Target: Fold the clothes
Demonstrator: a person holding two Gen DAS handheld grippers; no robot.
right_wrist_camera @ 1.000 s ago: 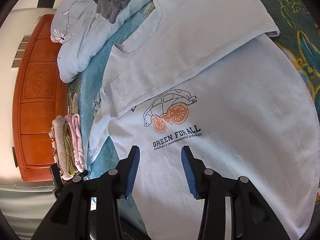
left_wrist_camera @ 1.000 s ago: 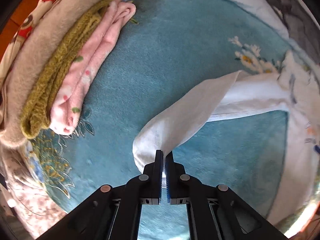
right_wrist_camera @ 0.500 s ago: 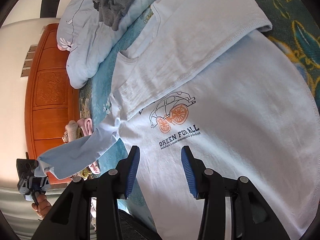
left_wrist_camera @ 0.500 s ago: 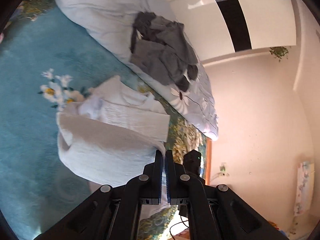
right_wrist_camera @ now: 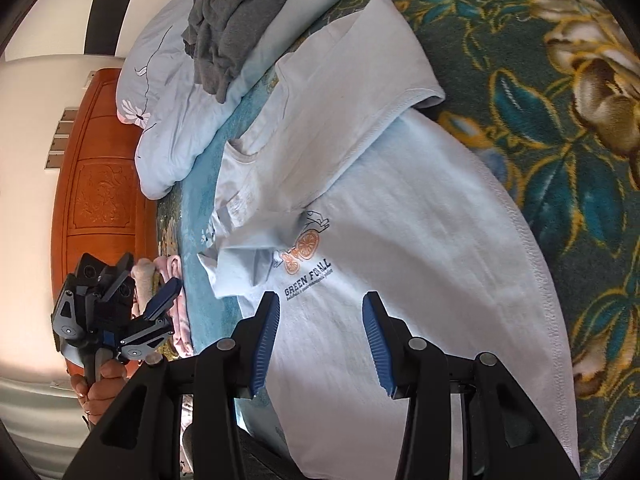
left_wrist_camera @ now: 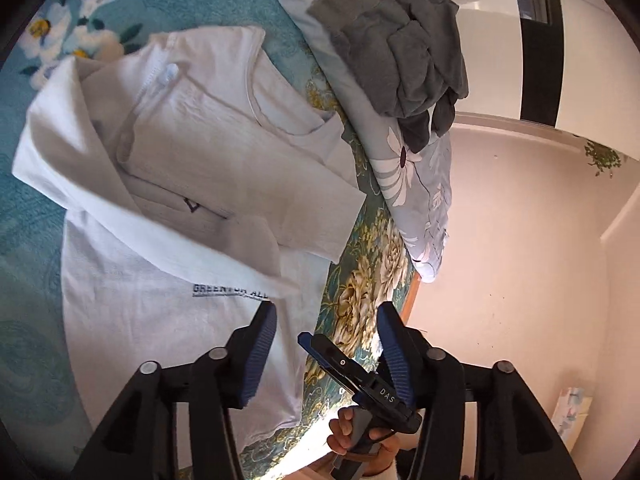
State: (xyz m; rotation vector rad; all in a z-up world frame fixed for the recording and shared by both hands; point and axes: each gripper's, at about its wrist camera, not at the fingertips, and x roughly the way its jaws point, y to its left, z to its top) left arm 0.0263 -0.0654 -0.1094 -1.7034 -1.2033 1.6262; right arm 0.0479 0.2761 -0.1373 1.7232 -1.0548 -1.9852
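A white T-shirt (left_wrist_camera: pixel 144 312) with a car print and "GREEN FOR ALL" lies flat on the teal floral bedspread (left_wrist_camera: pixel 24 240); it also shows in the right wrist view (right_wrist_camera: pixel 420 240). Both sleeves are folded in over its chest. The left sleeve (left_wrist_camera: pixel 168 236) lies across the print. My left gripper (left_wrist_camera: pixel 326 314) is open and empty just above the shirt's lower edge. My right gripper (right_wrist_camera: pixel 320 308) is open and empty, hovering above the shirt's middle. The left gripper (right_wrist_camera: pixel 160 300) appears in the right wrist view at the bed's left side.
A crumpled grey garment (left_wrist_camera: pixel 400 36) lies on a pale blue floral pillow (left_wrist_camera: pixel 416 184) at the head of the bed. A stack of folded clothes (right_wrist_camera: pixel 176 308) sits by the orange wooden headboard (right_wrist_camera: pixel 100 184). The bed edge (left_wrist_camera: pixel 412 300) drops off to the right.
My left gripper carried the shirt's left sleeve across the chest, opened and let it drop there. The right gripper stayed open above the shirt.
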